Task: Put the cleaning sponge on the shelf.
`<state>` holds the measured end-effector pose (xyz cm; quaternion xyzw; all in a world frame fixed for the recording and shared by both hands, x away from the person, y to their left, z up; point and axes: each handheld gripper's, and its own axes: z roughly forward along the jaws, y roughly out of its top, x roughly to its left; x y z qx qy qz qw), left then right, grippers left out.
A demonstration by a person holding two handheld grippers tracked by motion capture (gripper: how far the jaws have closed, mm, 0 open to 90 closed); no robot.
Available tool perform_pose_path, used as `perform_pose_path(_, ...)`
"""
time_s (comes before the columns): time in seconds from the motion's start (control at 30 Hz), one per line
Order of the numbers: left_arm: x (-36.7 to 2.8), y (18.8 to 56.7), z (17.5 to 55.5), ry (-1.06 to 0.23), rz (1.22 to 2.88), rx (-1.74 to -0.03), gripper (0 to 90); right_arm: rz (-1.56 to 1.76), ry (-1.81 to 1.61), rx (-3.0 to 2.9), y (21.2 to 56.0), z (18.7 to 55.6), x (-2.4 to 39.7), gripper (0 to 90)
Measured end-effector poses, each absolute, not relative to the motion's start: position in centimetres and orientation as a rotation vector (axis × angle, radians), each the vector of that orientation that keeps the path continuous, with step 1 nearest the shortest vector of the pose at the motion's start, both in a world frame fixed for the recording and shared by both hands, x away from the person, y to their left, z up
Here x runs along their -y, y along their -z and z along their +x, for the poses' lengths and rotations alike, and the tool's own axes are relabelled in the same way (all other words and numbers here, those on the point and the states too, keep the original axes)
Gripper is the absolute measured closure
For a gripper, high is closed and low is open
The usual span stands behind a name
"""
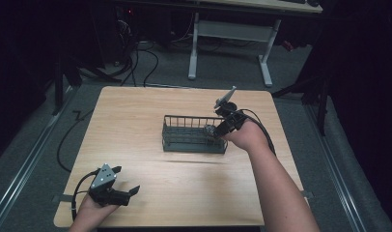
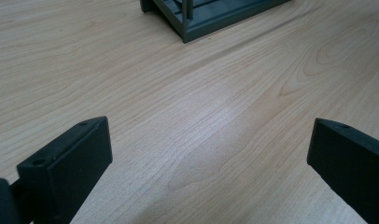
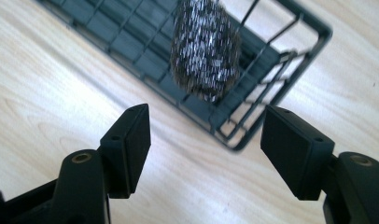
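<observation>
A pale wooden counter [image 1: 150, 111] filled the scene, seen from above. Near its middle sat a dark wire basket [image 1: 194, 135], long and low. At the basket's right end hovered the right gripper [image 3: 205, 140], its jaws spread and gripping nothing. Just ahead of those jaws, inside the end of the basket, lay a round steel-wool scouring pad [image 3: 205, 49], apart from both pads. The left gripper [image 2: 208, 158] rested at the counter's near left corner, jaws spread wide over bare wood, the basket's corner well ahead of them. Judged from this, the pad looked placed in the basket; to finish cleanly, the right jaws should draw straight up and away, keeping clear of the wire rim so nothing snags.
</observation>
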<state>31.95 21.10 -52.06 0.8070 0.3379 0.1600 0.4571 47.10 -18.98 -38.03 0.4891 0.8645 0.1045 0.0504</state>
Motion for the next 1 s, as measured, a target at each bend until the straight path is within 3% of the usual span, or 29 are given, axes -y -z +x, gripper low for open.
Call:
perform_pose_path(0.63, -20.8, 52.2, 31.9, -0.392, 2.009, -0.824, 0.5, 1.353, -0.427, -2.576, 39.9, 39.7, 21.0, 34.2)
perform_pose_path(1.0, -20.7, 52.3, 31.9, -0.393, 2.010, -0.826, 0.6, 1.312, -0.693, -2.462, 44.1, 35.1, 22.6, 35.3)
